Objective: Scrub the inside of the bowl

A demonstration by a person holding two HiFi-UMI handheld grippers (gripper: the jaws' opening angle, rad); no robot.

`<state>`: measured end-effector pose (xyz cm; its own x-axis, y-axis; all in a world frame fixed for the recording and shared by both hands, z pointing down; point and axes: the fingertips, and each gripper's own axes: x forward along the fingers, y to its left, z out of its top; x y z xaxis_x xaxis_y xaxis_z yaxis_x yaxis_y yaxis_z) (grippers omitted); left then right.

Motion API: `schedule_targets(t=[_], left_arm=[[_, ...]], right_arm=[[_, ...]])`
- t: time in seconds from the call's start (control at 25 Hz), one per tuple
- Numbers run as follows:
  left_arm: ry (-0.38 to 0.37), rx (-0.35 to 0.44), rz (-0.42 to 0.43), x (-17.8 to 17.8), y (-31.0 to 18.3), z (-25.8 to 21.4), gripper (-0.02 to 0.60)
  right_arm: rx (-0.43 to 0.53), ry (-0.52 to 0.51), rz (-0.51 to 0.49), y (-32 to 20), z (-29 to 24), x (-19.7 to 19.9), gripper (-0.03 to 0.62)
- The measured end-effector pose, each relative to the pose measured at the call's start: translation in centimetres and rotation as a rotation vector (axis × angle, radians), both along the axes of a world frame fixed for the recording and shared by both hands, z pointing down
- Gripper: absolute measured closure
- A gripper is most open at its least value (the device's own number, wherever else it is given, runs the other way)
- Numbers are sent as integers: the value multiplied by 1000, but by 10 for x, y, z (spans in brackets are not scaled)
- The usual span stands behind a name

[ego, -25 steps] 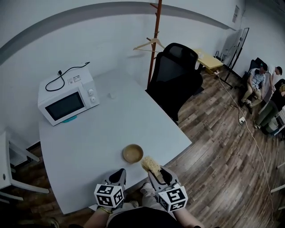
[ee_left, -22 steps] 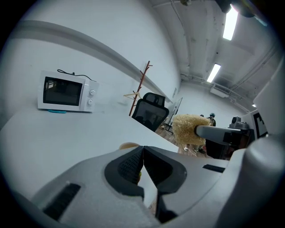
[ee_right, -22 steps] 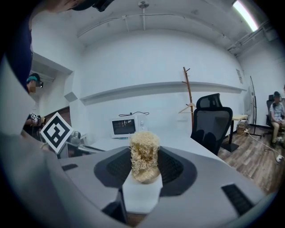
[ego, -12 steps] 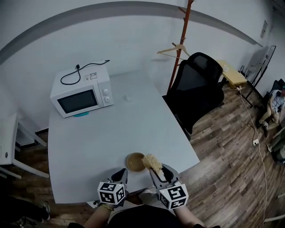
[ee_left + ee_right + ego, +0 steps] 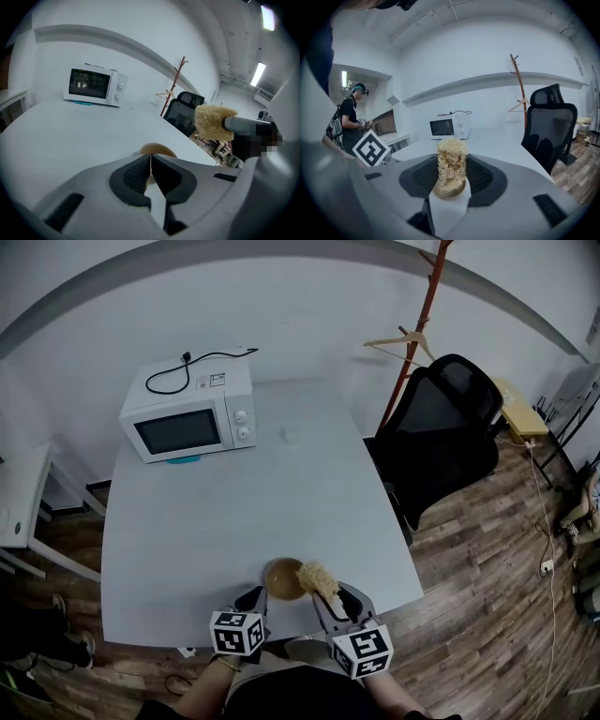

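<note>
A small brown bowl (image 5: 279, 579) sits on the grey table (image 5: 206, 521) near its front edge; in the left gripper view the bowl (image 5: 158, 149) peeks out just beyond the jaws. My right gripper (image 5: 330, 596) is shut on a tan fibrous scrubber (image 5: 317, 576), which hangs over the bowl's right rim. In the right gripper view the scrubber (image 5: 451, 159) stands upright between the pads of the right gripper (image 5: 451, 174). My left gripper (image 5: 251, 596) is shut and empty, just left of the bowl; the jaws of the left gripper (image 5: 150, 162) meet with no gap.
A white microwave (image 5: 189, 420) with a loose black cord stands at the table's back left. A black office chair (image 5: 441, 442) and a wooden coat stand (image 5: 422, 329) are to the right. A white chair (image 5: 21, 512) is at the left. A person (image 5: 347, 117) stands far off.
The head view has swung, so the table sits more centred. Both grippers have moved forward to the bowl, and the scrubber, earlier short of the bowl, now overlaps its right rim.
</note>
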<state>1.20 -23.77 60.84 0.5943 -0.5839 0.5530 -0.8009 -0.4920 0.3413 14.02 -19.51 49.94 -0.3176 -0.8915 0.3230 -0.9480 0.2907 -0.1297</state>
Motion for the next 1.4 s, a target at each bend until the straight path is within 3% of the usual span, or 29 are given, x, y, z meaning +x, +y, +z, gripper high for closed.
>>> schedule_targets(t=[0.2,0.32,0.48,0.68,0.88,1.4], left_arm=[[37,-116,-107,-2,-12,28,560],[71,-161,-145,1,-17,37,466],[85,-197,-174,5,-21,49,466],[163,-246,-231,10,-24,57,506],[131,-225,-253,13,-27,55,547],[118,-104,-243,18,-26,12,548]], right_arm=[[-16,7,-43,-8,7,7,427],[-21,9,-69,-13,10,11,427],[-30,14,-112,-17,14,9,427],[-43,16,-143,-19,22,12,427],[-57,15,-168,-20,27,15,427],[-140,63,-310,-24,54,-16,427]])
